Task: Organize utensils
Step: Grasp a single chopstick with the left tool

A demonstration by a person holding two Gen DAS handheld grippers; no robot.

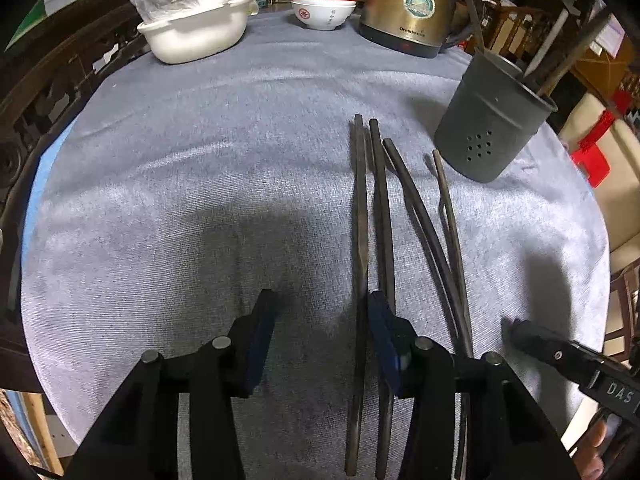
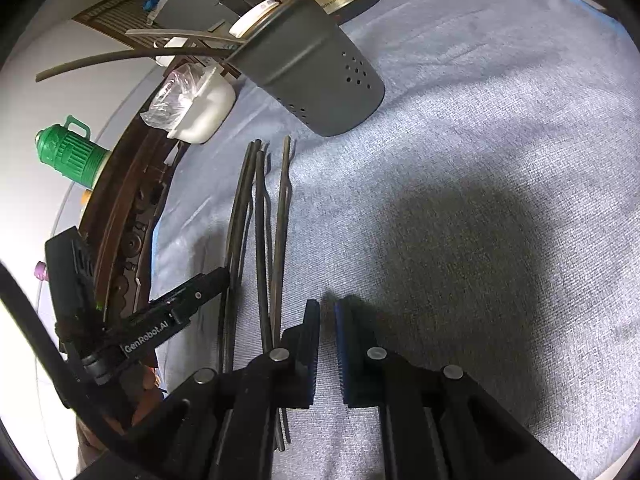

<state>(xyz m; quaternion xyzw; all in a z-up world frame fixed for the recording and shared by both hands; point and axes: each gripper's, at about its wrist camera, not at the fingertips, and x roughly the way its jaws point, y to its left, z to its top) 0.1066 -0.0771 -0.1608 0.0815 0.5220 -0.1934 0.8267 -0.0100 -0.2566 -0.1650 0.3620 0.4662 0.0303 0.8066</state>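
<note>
Several dark chopsticks (image 1: 382, 216) lie side by side on the grey tablecloth, pointing toward a dark grey perforated utensil holder (image 1: 492, 116) that has several utensils standing in it. My left gripper (image 1: 322, 306) is open and empty, low over the cloth, with its right finger (image 1: 382, 332) over the near ends of the chopsticks. In the right wrist view the chopsticks (image 2: 260, 216) lie left of my right gripper (image 2: 327, 312), which is nearly shut and empty. The holder (image 2: 316, 76) stands beyond them. The left gripper (image 2: 188, 292) shows at the left.
A white lidded dish with plastic wrap (image 1: 196, 28), stacked bowls (image 1: 324, 0) and a brass kettle (image 1: 412, 8) stand at the table's far side. A green jug (image 2: 70, 152) sits off the table. The right gripper's finger (image 1: 540, 344) reaches in at the lower right.
</note>
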